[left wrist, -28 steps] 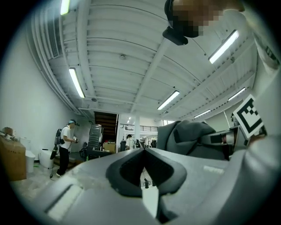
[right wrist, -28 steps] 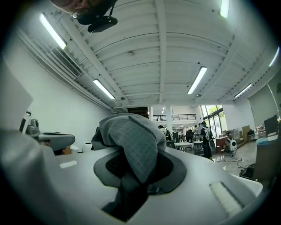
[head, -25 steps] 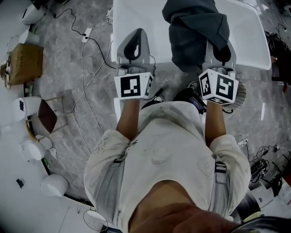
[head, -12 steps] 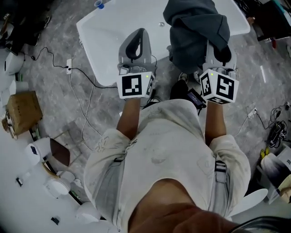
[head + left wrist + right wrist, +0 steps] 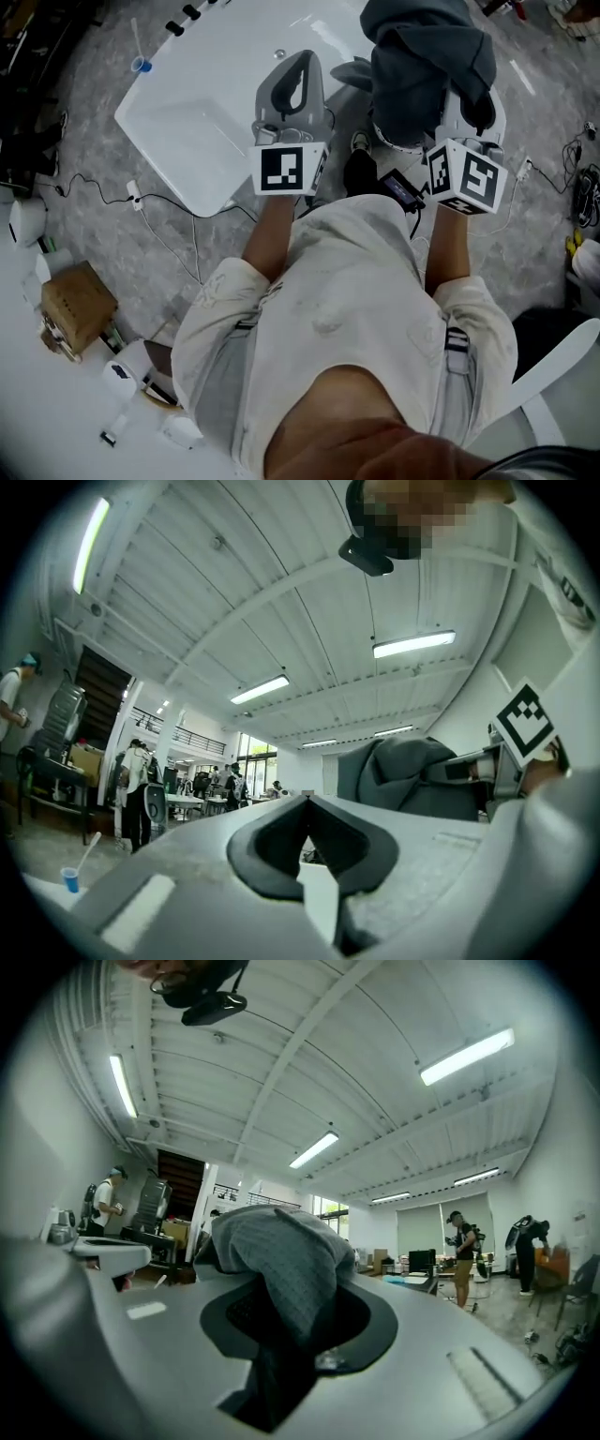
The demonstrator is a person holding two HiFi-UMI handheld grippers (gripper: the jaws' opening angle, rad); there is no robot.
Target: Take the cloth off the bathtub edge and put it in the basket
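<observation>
A dark grey cloth (image 5: 427, 56) hangs bunched from my right gripper (image 5: 466, 94), which is shut on it and points upward. In the right gripper view the cloth (image 5: 281, 1260) fills the gap between the jaws and drapes over them. My left gripper (image 5: 302, 61) stands beside it, also upright, its jaws shut with nothing between them. The left gripper view shows its fingertips (image 5: 305, 803) meeting, with the cloth (image 5: 394, 775) off to the right. The white bathtub (image 5: 216, 103) lies ahead and to the left. No basket shows clearly.
A blue cup with a stick (image 5: 141, 66) sits at the tub's far left. A cardboard box (image 5: 77, 305), white cables (image 5: 159, 234) and small white devices (image 5: 122, 370) lie on the grey floor at left. People stand in the background hall (image 5: 464, 1251).
The view has swung round: the bathtub has shifted from straight ahead to the upper left. Both grippers keep their upright pose, and the cloth stays in the right one.
</observation>
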